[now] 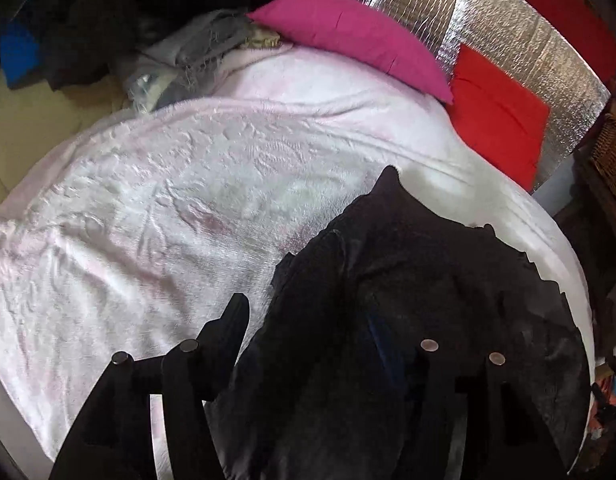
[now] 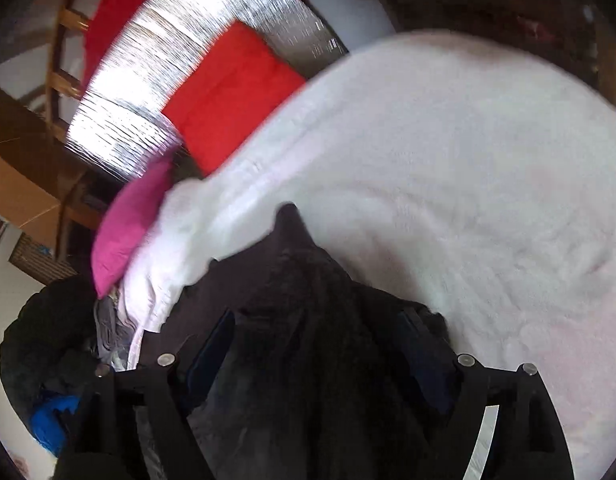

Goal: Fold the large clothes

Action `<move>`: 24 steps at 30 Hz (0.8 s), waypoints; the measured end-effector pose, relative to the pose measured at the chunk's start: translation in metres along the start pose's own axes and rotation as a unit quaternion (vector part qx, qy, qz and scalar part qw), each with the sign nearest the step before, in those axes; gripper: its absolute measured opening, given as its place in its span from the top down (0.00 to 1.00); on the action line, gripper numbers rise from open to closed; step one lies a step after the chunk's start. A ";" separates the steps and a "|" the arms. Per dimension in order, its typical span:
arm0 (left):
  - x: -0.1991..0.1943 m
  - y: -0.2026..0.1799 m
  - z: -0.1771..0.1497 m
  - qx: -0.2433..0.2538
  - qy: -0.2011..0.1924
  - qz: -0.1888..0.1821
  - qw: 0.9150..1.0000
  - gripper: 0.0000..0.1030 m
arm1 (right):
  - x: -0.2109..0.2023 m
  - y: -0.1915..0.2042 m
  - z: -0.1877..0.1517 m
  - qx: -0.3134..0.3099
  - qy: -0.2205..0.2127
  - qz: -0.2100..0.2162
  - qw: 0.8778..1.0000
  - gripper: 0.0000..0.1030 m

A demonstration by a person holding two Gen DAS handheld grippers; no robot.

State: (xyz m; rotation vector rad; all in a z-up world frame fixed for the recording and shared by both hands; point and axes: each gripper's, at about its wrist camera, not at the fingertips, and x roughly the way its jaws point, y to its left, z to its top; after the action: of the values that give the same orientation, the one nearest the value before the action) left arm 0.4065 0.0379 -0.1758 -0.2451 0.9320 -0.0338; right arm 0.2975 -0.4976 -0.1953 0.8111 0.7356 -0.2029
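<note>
Left tongs (image 1: pixel 327 344): your jaws stand wide; dark garment (image 1: pixel 407 300) between, grip unclear.
Right tongs (image 2: pixel 319 344): wide, straddling it.
Risk: cloth slipping onto the bed (image 1: pixel 148 200).

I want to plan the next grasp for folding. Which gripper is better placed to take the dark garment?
Probably the right gripper: the dark garment lies centred between its open fingers. The left gripper sits at the garment's edge, one finger over the bare pink blanket.
</note>
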 end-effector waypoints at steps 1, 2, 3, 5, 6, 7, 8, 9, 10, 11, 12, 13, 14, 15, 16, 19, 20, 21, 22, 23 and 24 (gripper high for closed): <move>-0.007 -0.003 -0.004 0.010 -0.010 0.005 1.000 0.39 | -0.009 0.005 -0.006 -0.014 -0.007 0.009 1.000 0.17; -0.017 -0.009 -0.011 0.026 -0.023 0.008 0.999 0.38 | -0.018 0.011 -0.013 -0.030 -0.014 0.011 0.999 0.19; -0.024 -0.015 -0.017 0.042 -0.032 0.009 0.999 0.34 | -0.024 0.016 -0.017 -0.043 -0.019 0.009 0.999 0.20; -0.034 -0.027 -0.027 0.069 -0.043 0.006 0.997 0.28 | -0.036 0.029 -0.031 -0.075 -0.032 0.000 0.997 0.29; -0.043 -0.036 -0.035 0.084 -0.052 0.007 0.995 0.26 | -0.041 0.035 -0.040 -0.089 -0.031 -0.001 0.996 0.33; -0.048 -0.041 -0.040 0.093 -0.059 0.008 0.994 0.26 | -0.044 0.038 -0.045 -0.093 -0.029 0.000 0.995 0.37; -0.053 -0.046 -0.046 0.105 -0.066 0.009 0.992 0.26 | -0.047 0.043 -0.054 -0.099 -0.027 0.005 0.995 0.38; -0.059 -0.053 -0.055 0.123 -0.074 0.011 0.990 0.26 | -0.049 0.046 -0.058 -0.103 -0.027 0.006 0.994 0.38; -0.061 -0.056 -0.060 0.134 -0.079 0.013 0.988 0.25 | -0.051 0.050 -0.064 -0.110 -0.025 0.007 0.994 0.38; -0.065 -0.059 -0.067 0.145 -0.083 0.015 0.986 0.25 | -0.052 0.053 -0.069 -0.115 -0.021 0.009 0.993 0.38; -0.068 -0.062 -0.074 0.154 -0.084 0.011 0.984 0.25 | -0.052 0.056 -0.076 -0.120 -0.016 0.010 0.993 0.38; -0.071 -0.063 -0.079 0.160 -0.084 0.006 0.984 0.25 | -0.051 0.057 -0.081 -0.124 -0.012 0.010 0.992 0.38; -0.071 -0.064 -0.082 0.161 -0.084 0.004 0.983 0.25 | -0.050 0.060 -0.087 -0.129 -0.005 0.009 0.992 0.38; -0.072 -0.064 -0.086 0.164 -0.084 0.003 0.983 0.25 | -0.048 0.061 -0.092 -0.132 0.002 0.008 0.991 0.38; -0.072 -0.065 -0.088 0.166 -0.086 0.002 0.982 0.25 | -0.044 0.063 -0.097 -0.136 0.011 0.006 0.991 0.38; -0.072 -0.069 -0.091 0.176 -0.090 0.006 0.980 0.25 | -0.032 0.067 -0.105 -0.151 0.032 -0.008 0.988 0.38; -0.070 -0.070 -0.091 0.179 -0.090 0.007 0.980 0.25 | -0.026 0.068 -0.107 -0.154 0.041 -0.014 0.987 0.38; -0.069 -0.070 -0.091 0.180 -0.089 0.008 0.980 0.25 | -0.022 0.067 -0.109 -0.155 0.049 -0.021 0.986 0.38; -0.068 -0.071 -0.092 0.180 -0.089 0.008 0.980 0.25 | -0.016 0.066 -0.111 -0.155 0.060 -0.030 0.986 0.38; -0.067 -0.072 -0.092 0.180 -0.088 0.010 0.980 0.25 | -0.009 0.065 -0.112 -0.153 0.072 -0.042 0.985 0.38; -0.065 -0.072 -0.092 0.180 -0.087 0.011 0.980 0.25 | -0.006 0.063 -0.112 -0.152 0.076 -0.047 0.984 0.38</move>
State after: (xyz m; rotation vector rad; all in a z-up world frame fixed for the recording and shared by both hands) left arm 0.2996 -0.0415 -0.1606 0.0984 0.7383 -0.1570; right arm 0.2620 -0.3739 -0.2057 0.5048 0.9244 -0.1100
